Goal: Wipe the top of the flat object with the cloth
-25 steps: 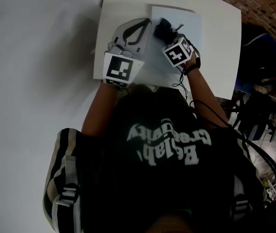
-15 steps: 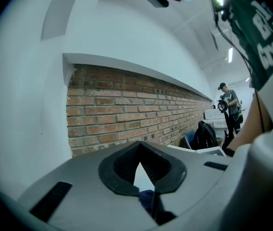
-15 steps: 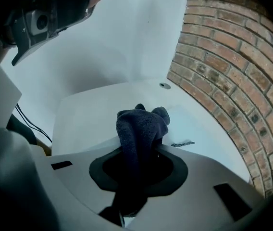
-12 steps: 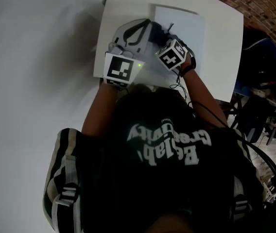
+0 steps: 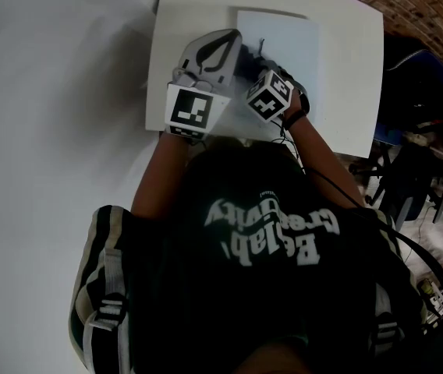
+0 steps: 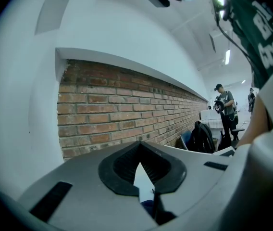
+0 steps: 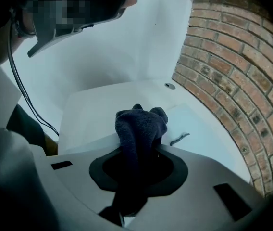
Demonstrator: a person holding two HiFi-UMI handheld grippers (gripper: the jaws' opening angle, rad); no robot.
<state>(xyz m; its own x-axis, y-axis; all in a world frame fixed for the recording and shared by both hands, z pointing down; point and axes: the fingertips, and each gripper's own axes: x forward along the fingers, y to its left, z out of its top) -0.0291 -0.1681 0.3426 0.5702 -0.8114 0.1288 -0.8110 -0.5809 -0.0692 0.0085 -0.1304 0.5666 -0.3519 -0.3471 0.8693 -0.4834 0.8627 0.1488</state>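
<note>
The right gripper [image 5: 257, 62] has drawn back toward the person and to the left since a second ago, so its marker cube now sits just beside the left gripper [image 5: 232, 37] rather than apart from it. Its jaws stay clenched on the cloth [image 7: 140, 121], a dark blue bunch that pokes out past the tips. The cloth has come with it: earlier it sat near the middle of the sheet's [image 5: 292, 33] top, and now it is at the sheet's left near part, mostly hidden between the two grippers in the head view. More of the white sheet shows bare beyond it. The left gripper has kept its place on the worktop [image 5: 350, 76] by the sheet's left edge, with its jaws together at the tips and nothing between them. Through their loop, a sliver of sheet and cloth shows.
</note>
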